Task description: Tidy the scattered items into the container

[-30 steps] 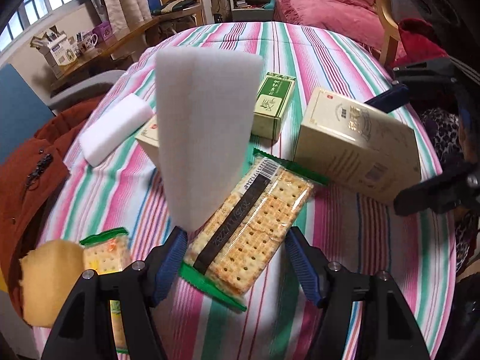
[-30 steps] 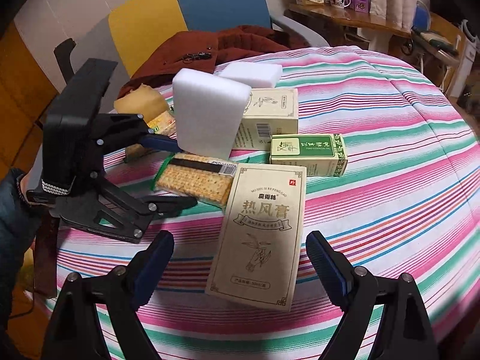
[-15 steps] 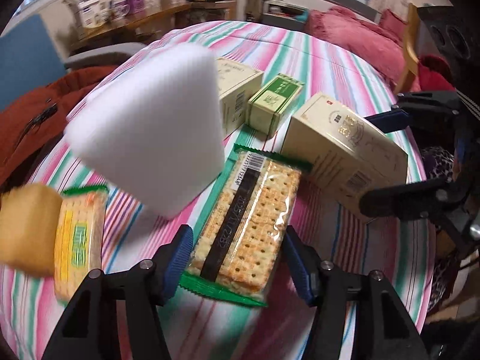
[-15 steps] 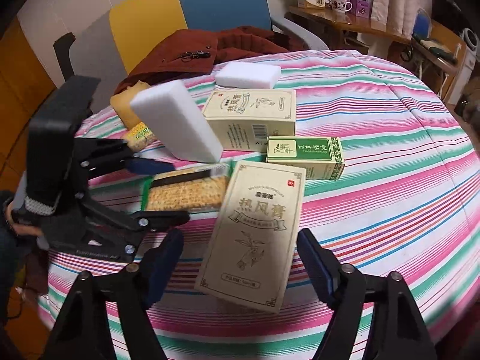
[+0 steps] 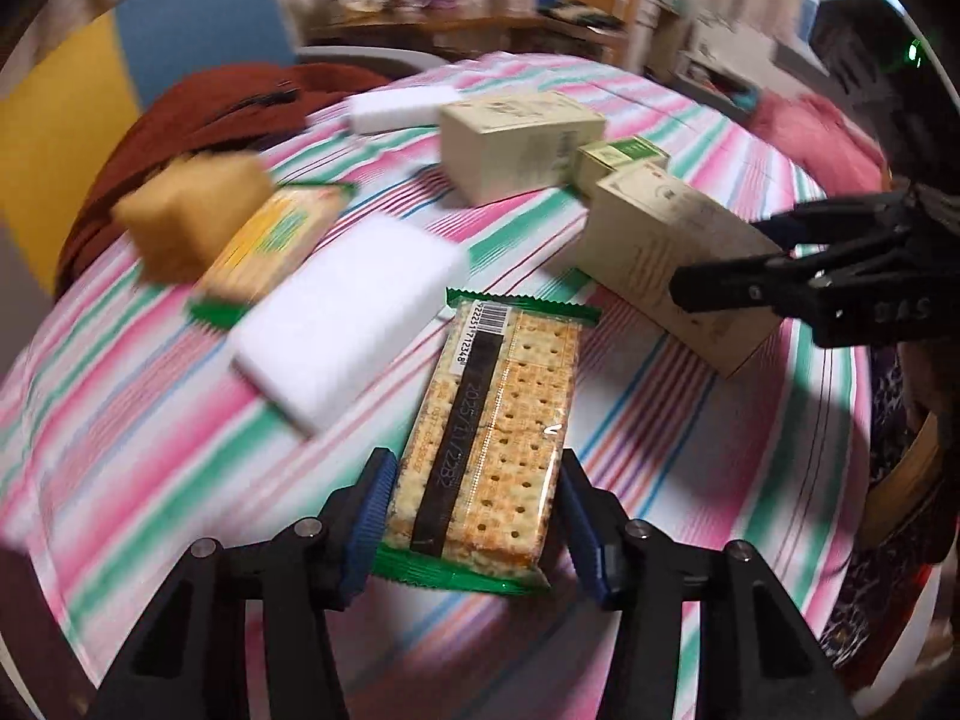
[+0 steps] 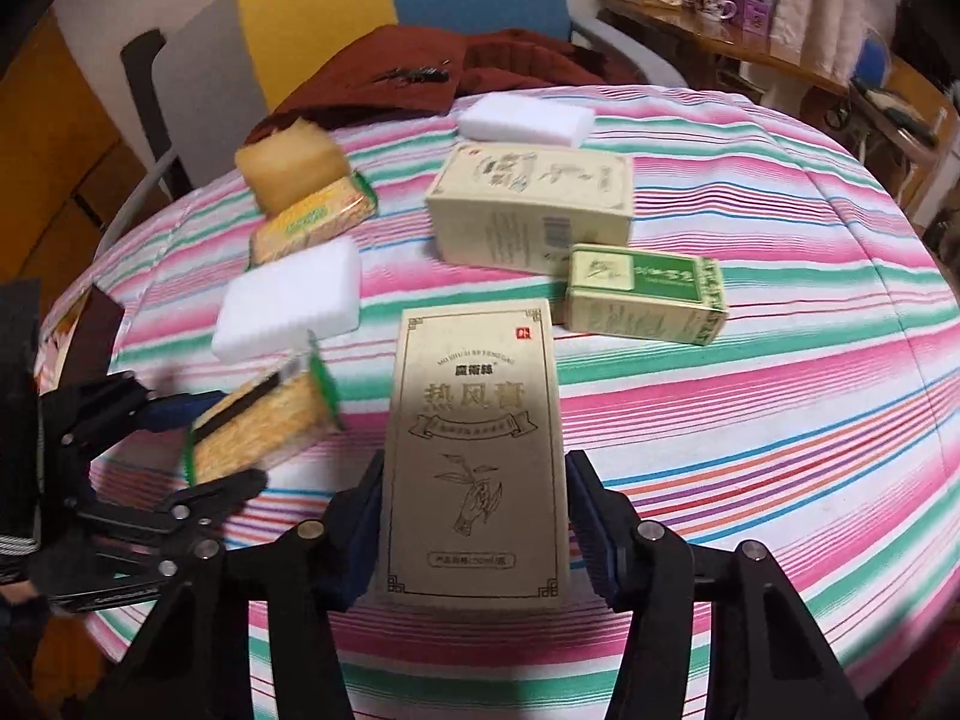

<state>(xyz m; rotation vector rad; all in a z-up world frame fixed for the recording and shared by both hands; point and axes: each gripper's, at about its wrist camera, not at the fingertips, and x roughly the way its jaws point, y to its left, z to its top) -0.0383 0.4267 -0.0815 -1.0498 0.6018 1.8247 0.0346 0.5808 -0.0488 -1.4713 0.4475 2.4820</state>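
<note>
The left gripper (image 5: 474, 516) has its jaws closed against the long edges of the cracker pack (image 5: 486, 426), and the right gripper (image 6: 471, 531) likewise clamps the tall beige box (image 6: 477, 450), so the pick-up step appears to be in hand. Farther out on the striped tabletop (image 6: 750, 420) lie a white sponge (image 6: 288, 300), two more boxes and a second white sponge (no container is visible in either view). The next move calls for lifting both items clear and locating the container.
</note>
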